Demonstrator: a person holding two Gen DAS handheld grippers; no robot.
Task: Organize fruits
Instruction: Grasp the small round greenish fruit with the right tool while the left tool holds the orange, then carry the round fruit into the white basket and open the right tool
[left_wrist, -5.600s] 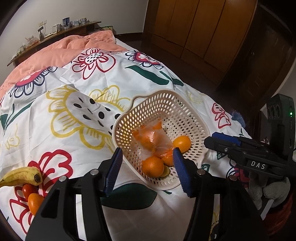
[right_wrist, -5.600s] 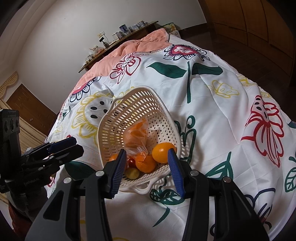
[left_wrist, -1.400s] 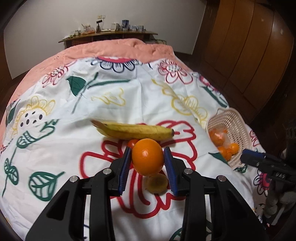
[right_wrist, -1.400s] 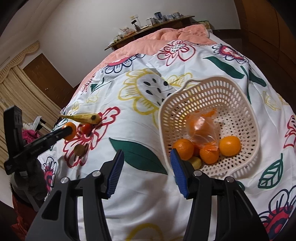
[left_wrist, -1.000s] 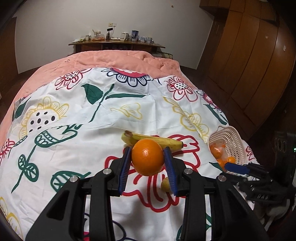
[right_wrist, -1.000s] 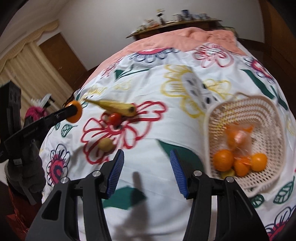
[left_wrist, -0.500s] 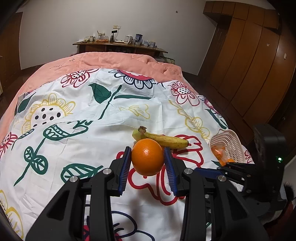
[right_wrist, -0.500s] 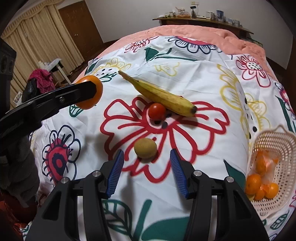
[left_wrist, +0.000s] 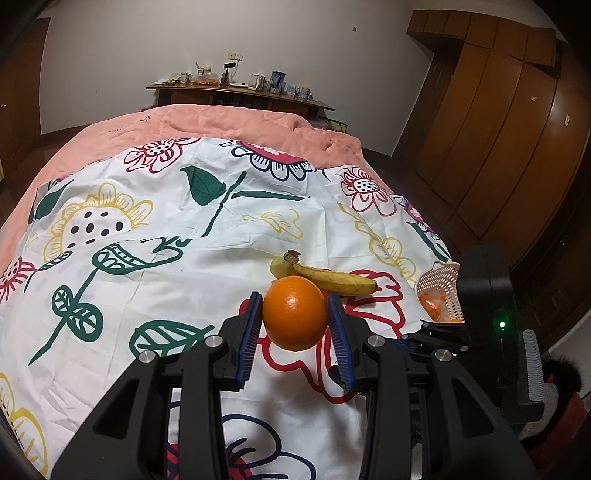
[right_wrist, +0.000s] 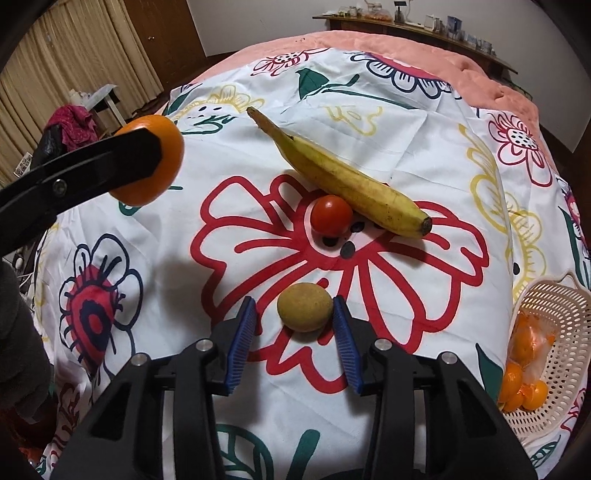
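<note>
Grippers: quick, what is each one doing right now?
Left gripper: shut on the orange.
Right gripper: closing around the yellow-green fruit, pads not yet touching.

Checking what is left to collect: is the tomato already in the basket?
No, the tomato lies on the bedspread beside the banana, far from the basket.

Floral bedsheet (left_wrist: 177, 266); pink quilt (left_wrist: 207, 122); cluttered shelf (left_wrist: 236, 90); wooden wardrobe (left_wrist: 509, 122).

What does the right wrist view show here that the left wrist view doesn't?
Only the right wrist view: the tomato and the brownish-green fruit between the right gripper's closing jaws, not yet pinched.
Only the left wrist view: the wardrobe.
Both: the orange shut in the left gripper, the banana, the basket.
</note>
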